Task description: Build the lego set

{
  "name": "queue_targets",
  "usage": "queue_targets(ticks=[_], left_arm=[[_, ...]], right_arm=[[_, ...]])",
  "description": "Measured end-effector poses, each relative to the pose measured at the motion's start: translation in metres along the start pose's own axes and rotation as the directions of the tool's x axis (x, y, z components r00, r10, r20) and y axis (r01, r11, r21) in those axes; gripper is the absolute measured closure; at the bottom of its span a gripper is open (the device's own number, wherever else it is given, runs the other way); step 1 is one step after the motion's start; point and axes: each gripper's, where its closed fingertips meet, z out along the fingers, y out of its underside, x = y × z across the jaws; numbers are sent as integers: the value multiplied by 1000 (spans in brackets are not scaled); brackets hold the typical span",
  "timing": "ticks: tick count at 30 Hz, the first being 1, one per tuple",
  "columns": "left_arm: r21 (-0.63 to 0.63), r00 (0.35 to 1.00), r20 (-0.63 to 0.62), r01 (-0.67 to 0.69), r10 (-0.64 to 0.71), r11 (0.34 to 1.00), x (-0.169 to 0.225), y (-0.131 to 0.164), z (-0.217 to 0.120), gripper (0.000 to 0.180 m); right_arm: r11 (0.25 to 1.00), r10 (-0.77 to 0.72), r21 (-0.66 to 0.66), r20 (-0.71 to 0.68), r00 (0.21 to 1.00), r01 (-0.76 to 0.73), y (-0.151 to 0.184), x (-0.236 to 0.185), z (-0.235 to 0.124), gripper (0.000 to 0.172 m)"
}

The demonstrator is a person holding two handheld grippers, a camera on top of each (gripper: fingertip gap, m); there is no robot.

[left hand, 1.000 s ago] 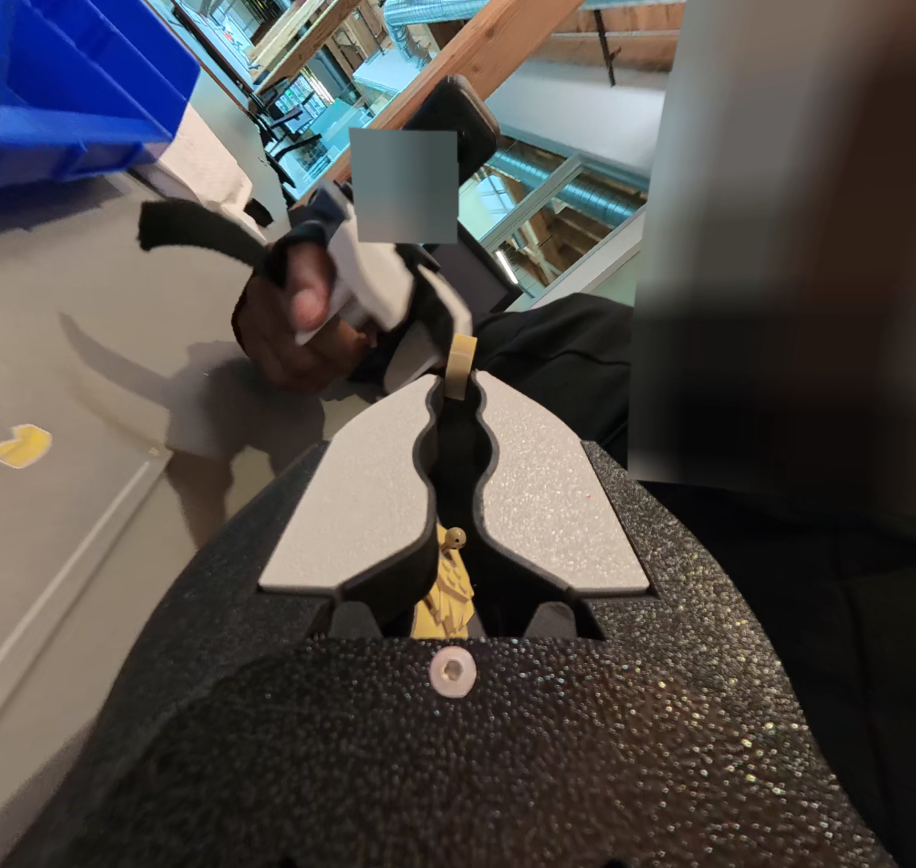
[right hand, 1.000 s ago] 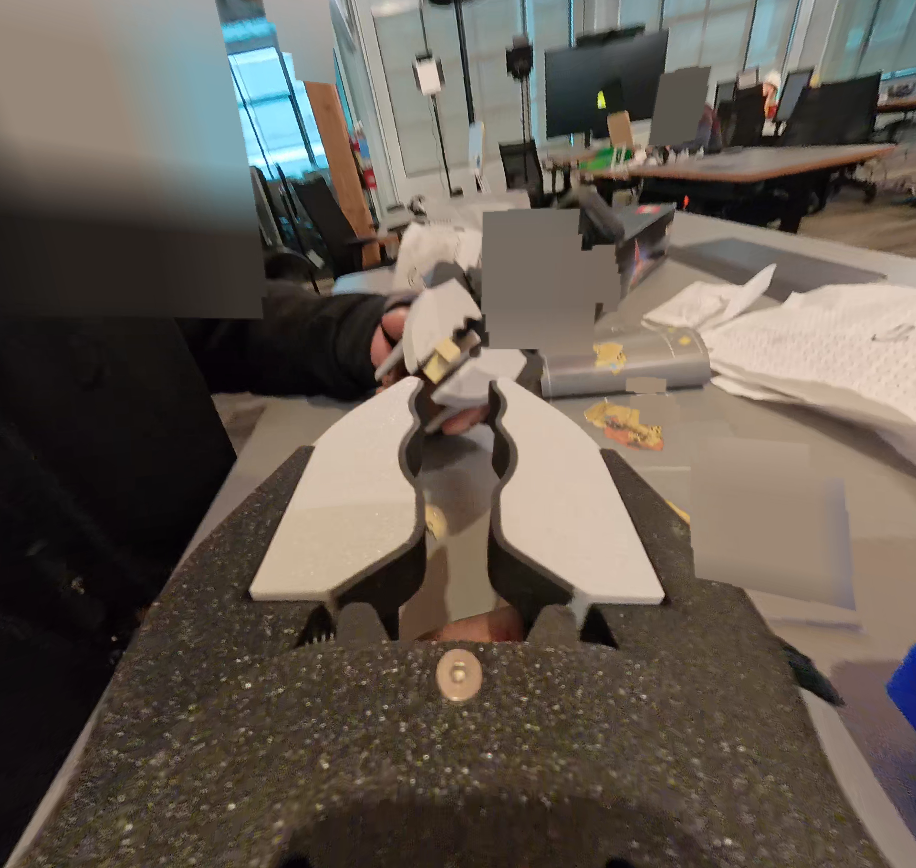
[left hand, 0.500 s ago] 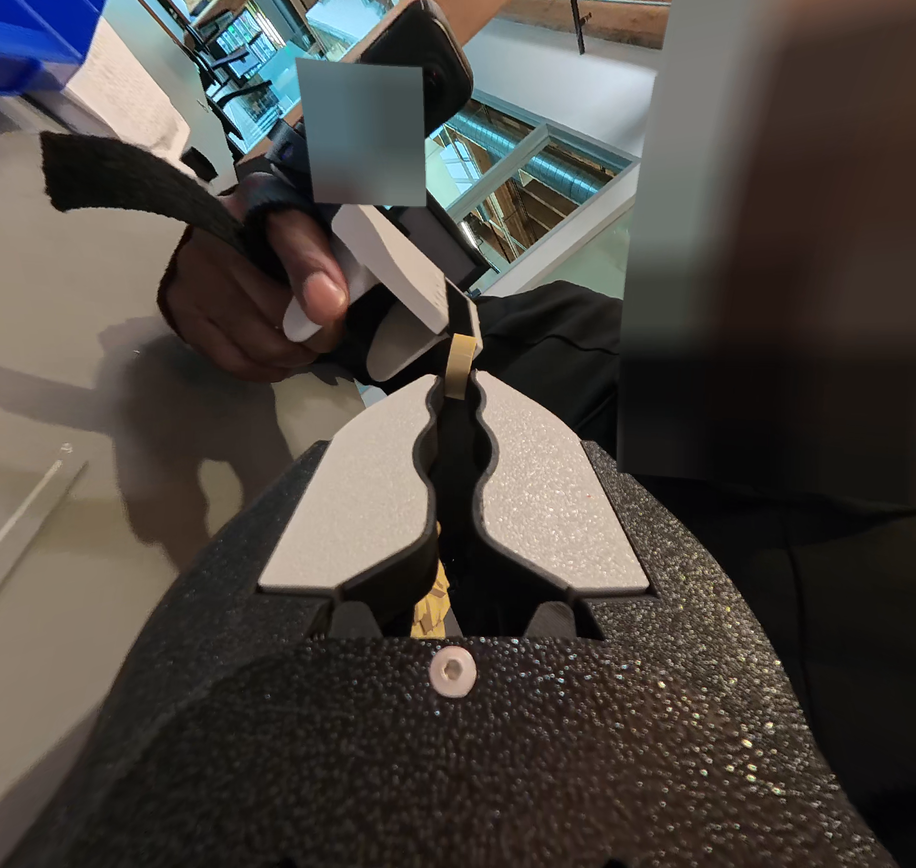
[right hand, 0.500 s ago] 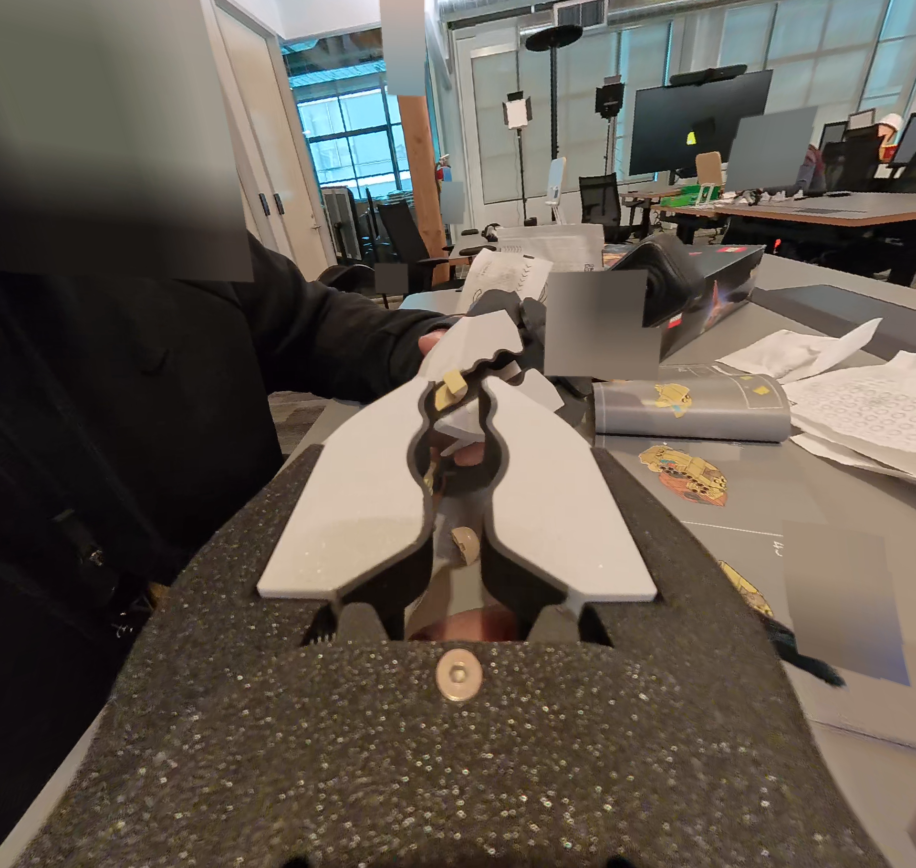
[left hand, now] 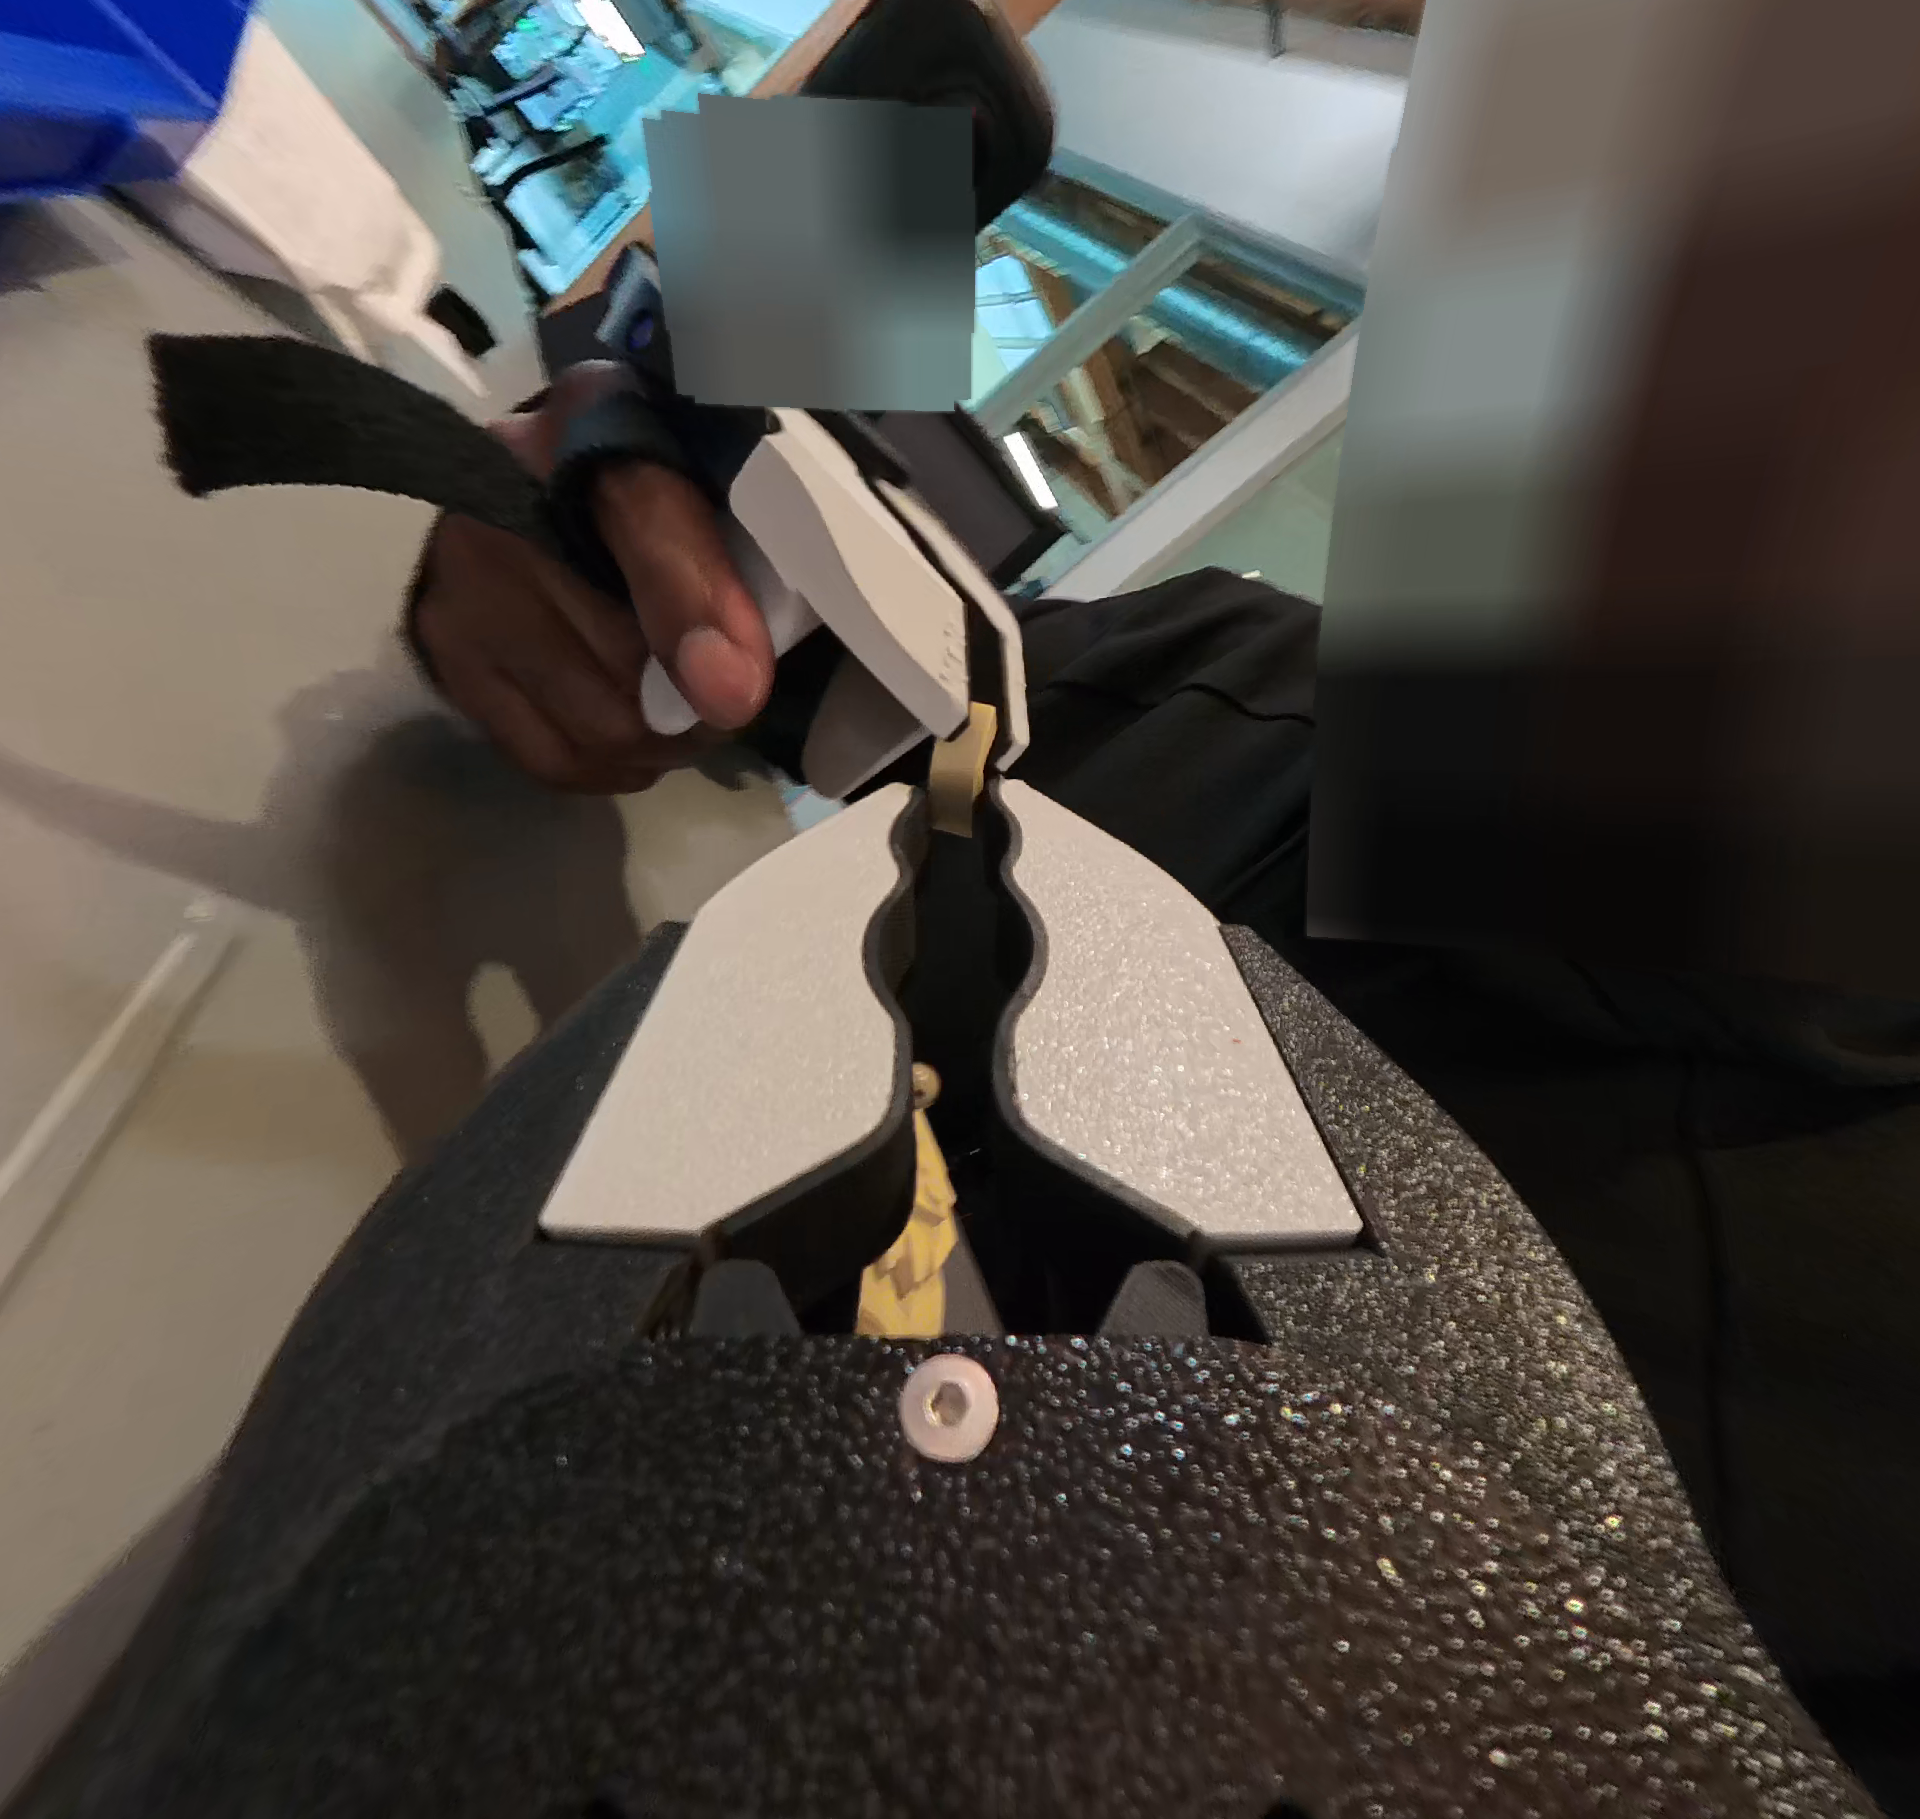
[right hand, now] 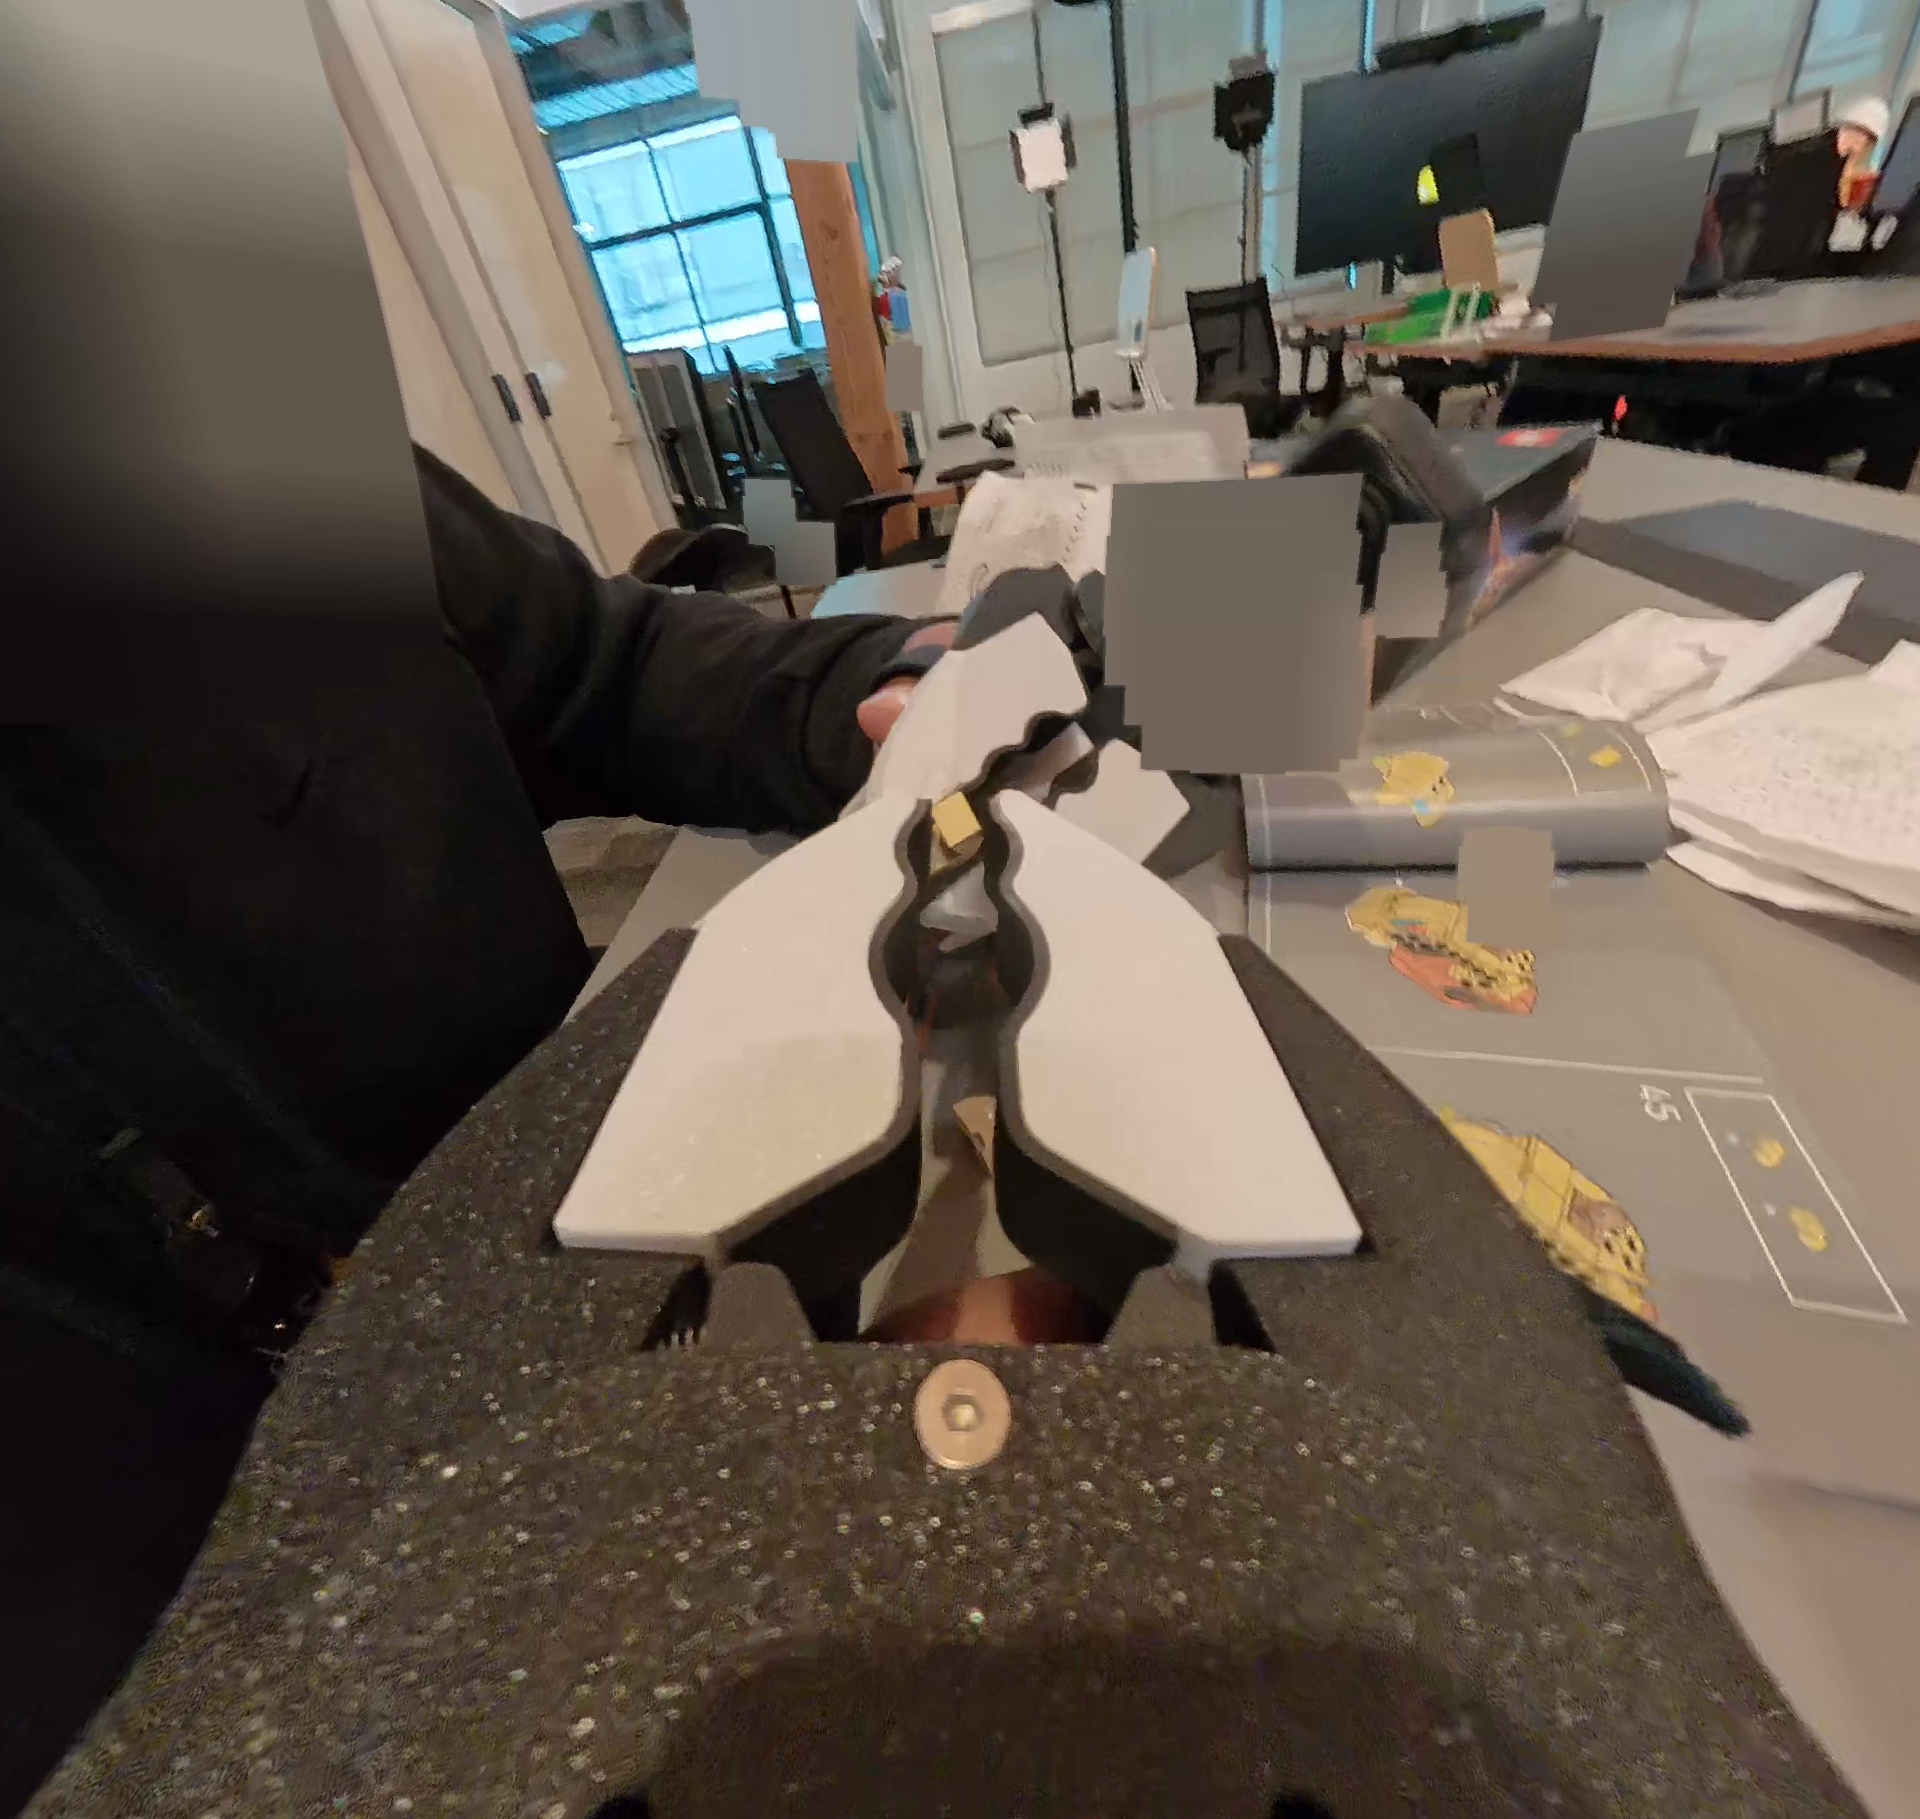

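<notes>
While both grippers' fingers (left hand: 1039,839) pinch it, the tan piece (left hand: 958,782) hangs midair.

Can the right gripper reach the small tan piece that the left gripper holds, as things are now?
Probably yes. The right gripper has its fingertips at the upper end of the tan piece, apparently closed on it, while the left gripper pinches the lower end. Nothing stands between them.

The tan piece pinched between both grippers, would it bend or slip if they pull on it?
The tan piece looks like small rigid plastic, so probably stiff and light. Both grippers pinch only its ends, so it might twist or pop free.
</notes>
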Motion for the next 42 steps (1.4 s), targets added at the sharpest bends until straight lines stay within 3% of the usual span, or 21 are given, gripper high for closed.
queue_targets(ticks=[5, 11, 15, 21, 34, 42], left_arm=[[-101, 967, 190, -156, 173, 983, -14, 2, -10, 168], [-302, 765, 415, -395, 492, 868, -32, -3, -18, 167], [-413, 639, 454, -467, 621, 782, -37, -3, -19, 167], [-520, 571, 452, -455, 685, 722, -47, 8, -17, 168], [-507, 574, 466, -450, 673, 735, -51, 8, -17, 168], [-192, 791, 396, -424, 466, 885, -24, -12, -14, 174]], right_arm=[[985, 100, -130, -125, 987, -116, 11, 14, -2, 163], [942, 150, -259, -251, 956, -215, 25, 24, -9, 164], [915, 171, -309, -289, 942, -260, 36, 26, -10, 164], [896, 208, -318, -319, 925, -311, 43, 28, -8, 164], [903, 235, -275, -326, 916, -329, 40, 29, -5, 164], [983, 97, -122, -283, 954, -136, 5, 31, -12, 155]])
